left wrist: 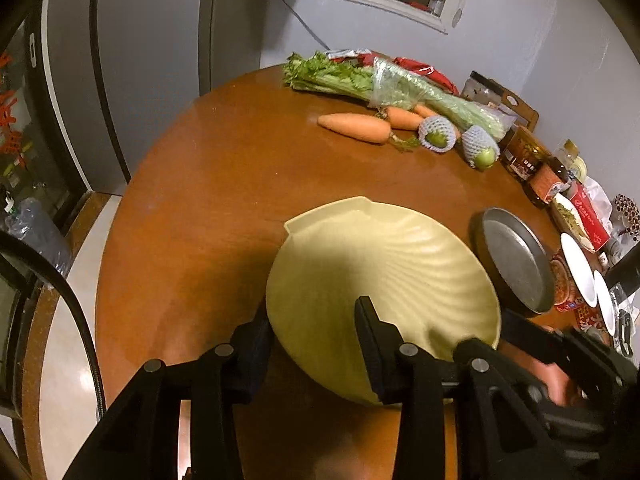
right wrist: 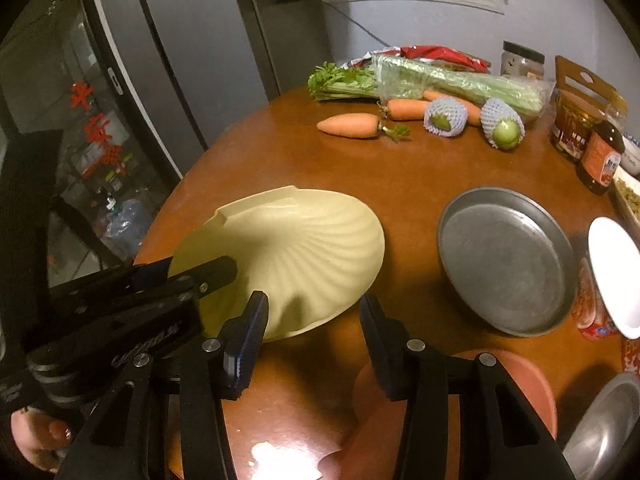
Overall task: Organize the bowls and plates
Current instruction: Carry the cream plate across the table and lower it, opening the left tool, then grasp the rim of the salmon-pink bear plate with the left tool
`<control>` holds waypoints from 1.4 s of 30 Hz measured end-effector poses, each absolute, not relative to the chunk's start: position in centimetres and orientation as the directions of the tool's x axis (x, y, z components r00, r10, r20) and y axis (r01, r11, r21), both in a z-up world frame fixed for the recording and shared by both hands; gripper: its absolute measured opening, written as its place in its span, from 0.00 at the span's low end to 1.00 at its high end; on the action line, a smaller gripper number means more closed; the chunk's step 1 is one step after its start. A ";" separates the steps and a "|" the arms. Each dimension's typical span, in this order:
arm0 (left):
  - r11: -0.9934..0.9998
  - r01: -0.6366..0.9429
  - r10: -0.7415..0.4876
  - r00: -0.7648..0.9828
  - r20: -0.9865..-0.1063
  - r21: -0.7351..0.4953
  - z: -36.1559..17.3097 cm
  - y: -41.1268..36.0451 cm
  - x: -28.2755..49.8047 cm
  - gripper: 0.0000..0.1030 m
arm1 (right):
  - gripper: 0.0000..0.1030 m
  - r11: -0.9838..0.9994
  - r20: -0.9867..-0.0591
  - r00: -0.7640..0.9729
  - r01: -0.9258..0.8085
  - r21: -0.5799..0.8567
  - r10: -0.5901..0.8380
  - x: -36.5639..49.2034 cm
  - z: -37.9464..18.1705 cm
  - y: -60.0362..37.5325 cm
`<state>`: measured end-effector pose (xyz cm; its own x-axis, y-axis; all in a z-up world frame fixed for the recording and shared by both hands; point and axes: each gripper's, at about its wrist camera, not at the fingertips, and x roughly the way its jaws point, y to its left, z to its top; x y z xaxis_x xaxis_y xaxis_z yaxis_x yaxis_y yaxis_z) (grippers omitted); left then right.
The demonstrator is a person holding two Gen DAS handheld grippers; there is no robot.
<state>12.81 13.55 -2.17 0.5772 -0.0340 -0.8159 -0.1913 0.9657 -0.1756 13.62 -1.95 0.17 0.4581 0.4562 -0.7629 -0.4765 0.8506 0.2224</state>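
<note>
Left gripper (left wrist: 316, 340) clamped on near rim of shell plate (left wrist: 380, 264), one finger over, one under; plate is tilted, far hinge end pointing away and left. Right gripper (right wrist: 314, 320) is released, nothing between its fingers; plate sits just ahead-left of it, metal pan (right wrist: 506, 260) ahead-right, well clear. Right view alone shows the pink plate (right wrist: 520, 380) directly beneath the right gripper
</note>
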 end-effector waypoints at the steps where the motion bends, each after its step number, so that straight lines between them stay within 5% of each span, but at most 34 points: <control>1: 0.966 -0.194 -0.033 0.572 -0.820 -0.174 -2.3 13.7 13.0 0.39 | 0.48 0.850 -0.762 0.457 -0.475 0.227 0.459 13.5 0.1 -1.9; 21: 0.968 -0.206 0.003 0.578 -0.816 -0.143 -2.6 14.5 13.3 0.40 | 0.48 0.837 -0.777 0.435 -0.508 0.204 0.454 12.0 -0.4 -0.8; 26: 0.969 -0.209 0.023 0.601 -0.799 -0.130 -1.3 14.2 12.3 0.50 | 0.48 0.845 -0.761 0.461 -0.493 0.209 0.457 11.6 0.6 -2.0; 42: 0.987 -0.114 -0.006 0.676 -0.737 -0.113 2.3 9.2 8.1 0.57 | 0.53 0.885 -0.692 0.571 -0.403 0.232 0.441 8.5 3.2 -8.2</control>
<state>8.11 9.17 2.32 0.6759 -0.0063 -0.7370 -0.1138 0.9871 -0.1128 8.46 -8.17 3.24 0.5715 0.4415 -0.6917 -0.4030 0.8853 0.2320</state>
